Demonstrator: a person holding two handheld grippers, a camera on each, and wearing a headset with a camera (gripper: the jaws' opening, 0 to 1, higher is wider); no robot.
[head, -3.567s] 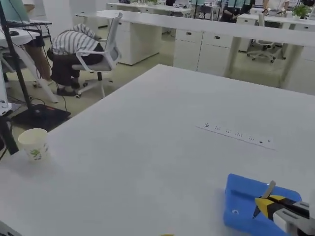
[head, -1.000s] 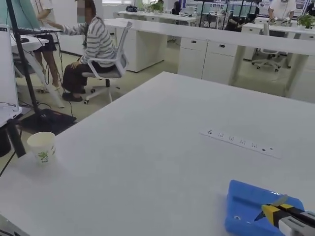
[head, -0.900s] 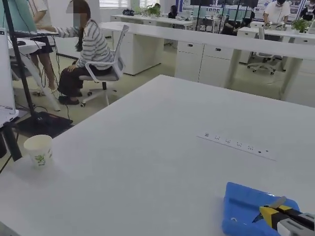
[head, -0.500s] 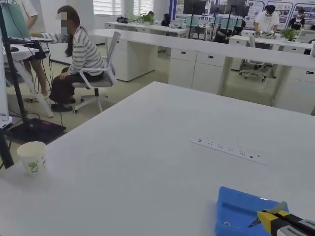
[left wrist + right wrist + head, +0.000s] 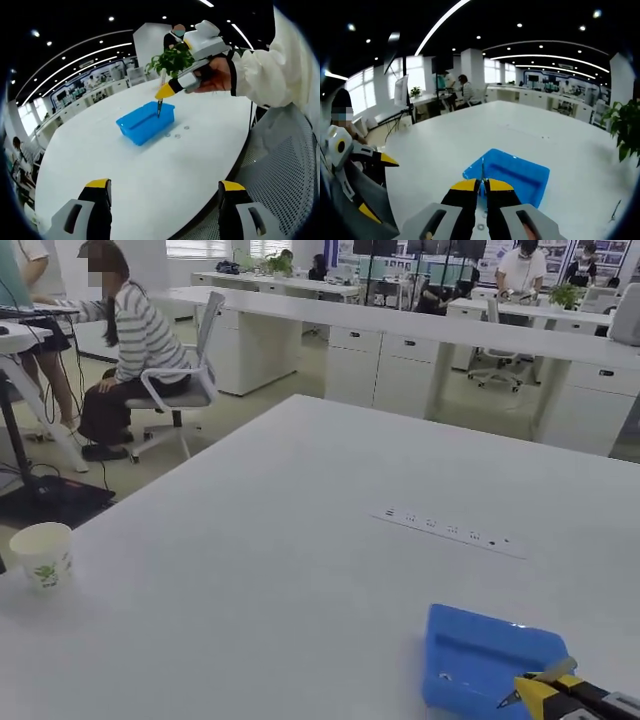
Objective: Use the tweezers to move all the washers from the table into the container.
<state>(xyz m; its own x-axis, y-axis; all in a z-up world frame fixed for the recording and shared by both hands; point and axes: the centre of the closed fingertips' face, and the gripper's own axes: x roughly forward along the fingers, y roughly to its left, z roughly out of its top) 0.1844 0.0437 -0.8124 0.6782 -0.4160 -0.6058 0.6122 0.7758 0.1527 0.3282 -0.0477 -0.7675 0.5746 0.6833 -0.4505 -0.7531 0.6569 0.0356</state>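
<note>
The left hand-held gripper [image 5: 165, 185] has its two yellow-tipped jaws spread wide with nothing between them, low over the near edge of the broad white counter [image 5: 105, 155]; in the right gripper view it shows at the left [image 5: 377, 185], likewise agape. The right hand-held gripper [image 5: 481, 185], grasped by a hand [image 5: 216, 75] in a white sleeve [image 5: 270, 70], has its jaws pressed together on a pair of slim metal tweezers [image 5: 482, 172], which stick out forward from between the yellow tips.

In the left gripper view the tweezers [image 5: 159, 107] point down over the open top of a blue rectangular plastic container [image 5: 142, 125]; whether the tip touches anything I cannot tell. Three small round metal washers [image 5: 177, 135] lie flat on the counter just beside the container, on its side toward the counter's edge, apart from one another. One washer [image 5: 481, 226] shows on the counter under the right hand-held gripper's jaws.

In the head view the container [image 5: 480, 650] sits near the bottom right with the right hand-held gripper [image 5: 535, 695] at its near corner. On its floor lies one small pale speck [image 5: 445, 677], too small to tell what.

Farther off, a white power strip [image 5: 445, 530] lies on the counter, and a white paper cup [image 5: 40, 555] stands upright at the left edge. Beyond the counter a person in a striped top [image 5: 135, 335] sits on an office chair [image 5: 190, 380].
</note>
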